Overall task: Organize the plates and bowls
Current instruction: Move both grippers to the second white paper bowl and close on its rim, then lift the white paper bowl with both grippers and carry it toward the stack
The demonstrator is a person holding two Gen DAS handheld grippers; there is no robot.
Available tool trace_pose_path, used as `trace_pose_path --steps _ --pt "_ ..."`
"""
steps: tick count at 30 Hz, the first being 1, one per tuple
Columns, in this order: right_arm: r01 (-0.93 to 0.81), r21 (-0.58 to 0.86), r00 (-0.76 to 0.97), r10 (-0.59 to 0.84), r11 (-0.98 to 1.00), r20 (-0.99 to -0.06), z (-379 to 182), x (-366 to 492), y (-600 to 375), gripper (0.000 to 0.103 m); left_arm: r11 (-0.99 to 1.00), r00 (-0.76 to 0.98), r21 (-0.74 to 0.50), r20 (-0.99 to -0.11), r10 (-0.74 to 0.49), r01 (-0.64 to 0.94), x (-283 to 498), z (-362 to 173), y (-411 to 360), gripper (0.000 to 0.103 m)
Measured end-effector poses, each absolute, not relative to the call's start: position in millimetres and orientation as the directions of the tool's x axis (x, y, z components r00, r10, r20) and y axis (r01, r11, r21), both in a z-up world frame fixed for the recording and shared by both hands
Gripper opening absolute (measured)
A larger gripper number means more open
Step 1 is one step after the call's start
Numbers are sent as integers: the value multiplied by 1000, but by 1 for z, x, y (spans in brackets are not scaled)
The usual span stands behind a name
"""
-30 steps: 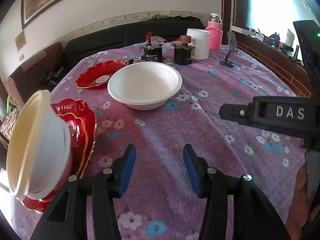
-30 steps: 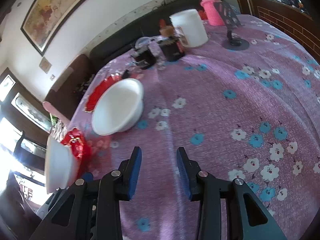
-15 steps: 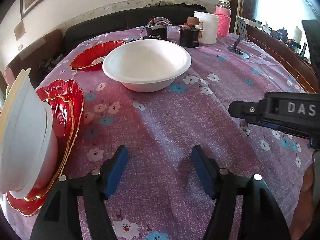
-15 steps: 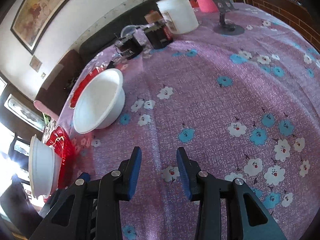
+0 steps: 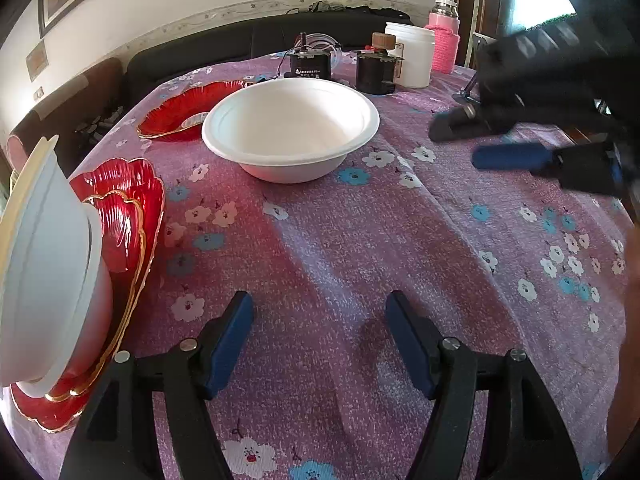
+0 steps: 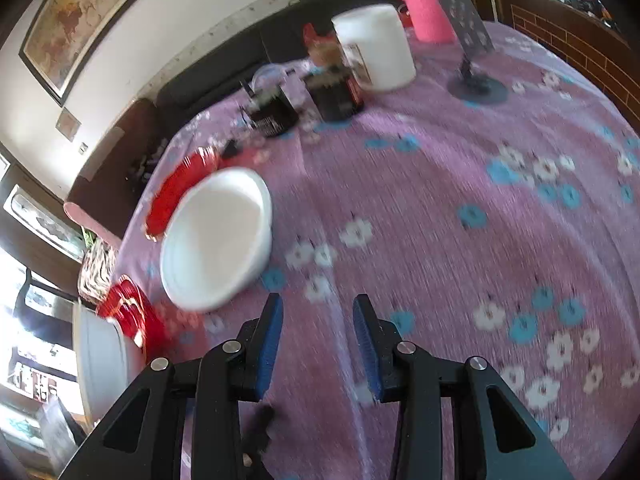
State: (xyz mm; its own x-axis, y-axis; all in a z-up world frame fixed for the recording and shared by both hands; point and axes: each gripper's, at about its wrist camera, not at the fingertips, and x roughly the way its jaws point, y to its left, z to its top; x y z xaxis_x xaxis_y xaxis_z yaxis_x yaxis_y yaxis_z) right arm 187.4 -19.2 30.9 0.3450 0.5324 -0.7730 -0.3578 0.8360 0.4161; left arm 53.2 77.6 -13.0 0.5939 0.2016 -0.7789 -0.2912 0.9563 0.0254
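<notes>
A large white bowl (image 5: 290,128) stands upright on the flowered cloth, ahead of my left gripper (image 5: 320,332), which is open and holds nothing. Behind the bowl lies a single red plate (image 5: 176,110). At the left edge, nested white bowls (image 5: 44,272) rest on a stack of red gold-rimmed plates (image 5: 132,216). My right gripper (image 6: 318,336) is open and holds nothing, just right of the white bowl (image 6: 218,236). The red plate (image 6: 176,188), plate stack (image 6: 132,312) and nested bowls (image 6: 100,360) lie to its left. In the left wrist view the right gripper (image 5: 456,146) is blurred, right of the bowl.
At the table's far side stand two black boxes (image 5: 310,66) (image 5: 376,72), a white jar (image 5: 414,54), a pink-sleeved bottle (image 5: 444,38) and a phone stand (image 6: 476,80). A dark sofa (image 5: 200,48) runs behind. The purple cloth (image 5: 360,240) is bare between grippers and bowl.
My left gripper's jaws have spread wider. My right gripper has moved forward and towards the white bowl, which now looks larger and nearer the middle of its view.
</notes>
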Motion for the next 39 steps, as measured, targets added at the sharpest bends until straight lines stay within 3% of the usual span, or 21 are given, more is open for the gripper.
trace_pose_path --steps 13,14,15,17,25,35,38,39 --pt "-389 455 263 570 801 -778 12 224 32 39 957 597 25 -777 201 -290 53 -13 77 68" --pt "-393 458 253 572 798 -780 9 226 37 30 957 598 26 -776 202 -289 52 -13 78 68" --pt "-396 448 246 563 801 -789 7 226 40 13 958 601 26 -773 202 -287 52 -12 78 68" --pt "-385 455 246 564 803 -788 6 225 36 12 959 608 25 -769 198 -281 50 -11 77 68" --pt "-377 426 246 533 822 -810 15 213 -13 11 975 692 -71 -715 98 -211 40 10 76 68" --pt "-359 490 252 588 794 -769 11 189 -85 11 949 691 -238 -722 -30 -208 50 30 92 67" --pt "-358 529 254 625 769 -738 6 191 -90 12 955 679 -215 -734 -21 -202 66 34 86 58" --pt "-358 541 253 637 761 -729 5 192 -91 12 958 675 -198 -738 -7 -207 74 34 85 50"
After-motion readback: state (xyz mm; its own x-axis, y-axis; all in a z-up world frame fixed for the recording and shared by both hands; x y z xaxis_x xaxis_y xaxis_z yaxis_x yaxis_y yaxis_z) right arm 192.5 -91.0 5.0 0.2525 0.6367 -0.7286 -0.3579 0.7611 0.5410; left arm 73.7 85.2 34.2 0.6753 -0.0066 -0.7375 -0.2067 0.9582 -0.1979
